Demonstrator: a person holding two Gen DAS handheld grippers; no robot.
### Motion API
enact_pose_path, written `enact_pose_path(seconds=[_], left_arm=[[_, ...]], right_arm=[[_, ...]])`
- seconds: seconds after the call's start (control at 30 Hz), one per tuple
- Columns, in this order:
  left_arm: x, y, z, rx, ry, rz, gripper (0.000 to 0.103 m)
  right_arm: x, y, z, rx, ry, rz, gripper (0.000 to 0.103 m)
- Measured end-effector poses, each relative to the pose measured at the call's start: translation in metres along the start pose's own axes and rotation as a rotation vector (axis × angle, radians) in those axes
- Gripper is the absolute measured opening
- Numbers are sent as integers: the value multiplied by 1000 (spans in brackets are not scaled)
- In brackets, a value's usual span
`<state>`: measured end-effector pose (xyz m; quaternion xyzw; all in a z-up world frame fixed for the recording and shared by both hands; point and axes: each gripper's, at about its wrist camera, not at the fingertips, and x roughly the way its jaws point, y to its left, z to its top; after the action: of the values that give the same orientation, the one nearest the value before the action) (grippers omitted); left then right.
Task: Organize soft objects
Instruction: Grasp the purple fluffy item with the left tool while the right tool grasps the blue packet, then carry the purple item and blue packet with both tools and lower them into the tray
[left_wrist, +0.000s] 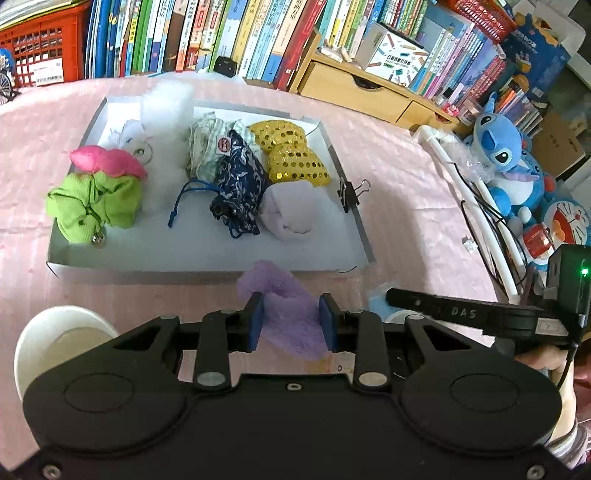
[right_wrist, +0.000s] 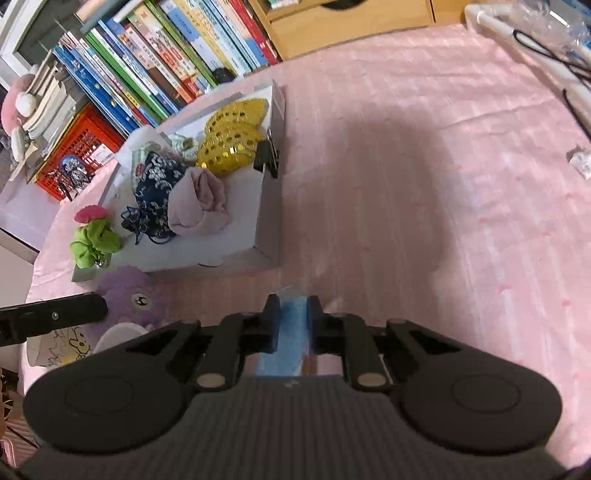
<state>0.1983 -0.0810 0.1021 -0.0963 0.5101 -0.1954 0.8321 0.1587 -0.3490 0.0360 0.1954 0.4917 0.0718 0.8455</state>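
My left gripper (left_wrist: 291, 306) is shut on a purple plush toy (left_wrist: 284, 310), just in front of the white tray's near wall (left_wrist: 147, 275). The same plush shows in the right wrist view (right_wrist: 129, 291), beside the left gripper's finger (right_wrist: 55, 314). My right gripper (right_wrist: 292, 314) is shut on a blue soft cloth (right_wrist: 291, 332) above the pink tablecloth, right of the tray (right_wrist: 269, 206). The tray holds a green and pink scrunchie (left_wrist: 96, 199), white fluff (left_wrist: 166, 122), a dark blue pouch (left_wrist: 240, 184), yellow sequin pieces (left_wrist: 291, 155) and a pale rolled cloth (left_wrist: 288, 210).
A black binder clip (left_wrist: 349, 195) sits on the tray's right wall. A white cup (left_wrist: 55, 339) stands at the left near me. Books (left_wrist: 221, 33), a red crate (left_wrist: 40, 48) and wooden drawers (left_wrist: 354, 88) line the back. Stitch plush (left_wrist: 498, 147) and white tubing (left_wrist: 480, 206) lie at right.
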Motion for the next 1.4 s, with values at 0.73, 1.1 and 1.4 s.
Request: enact_pose_path(seconds=[0.73, 1.1, 1.4], left_arm=[[-56, 25, 35, -60, -193, 26, 30], [-10, 38, 58, -126, -131, 108, 30], [15, 51, 70, -159, -106, 166, 30]], right_arm=[[-59, 43, 41, -31, -240, -14, 9], [-7, 79, 74, -31, -206, 7, 9], [34, 73, 76, -26, -145, -15, 9]])
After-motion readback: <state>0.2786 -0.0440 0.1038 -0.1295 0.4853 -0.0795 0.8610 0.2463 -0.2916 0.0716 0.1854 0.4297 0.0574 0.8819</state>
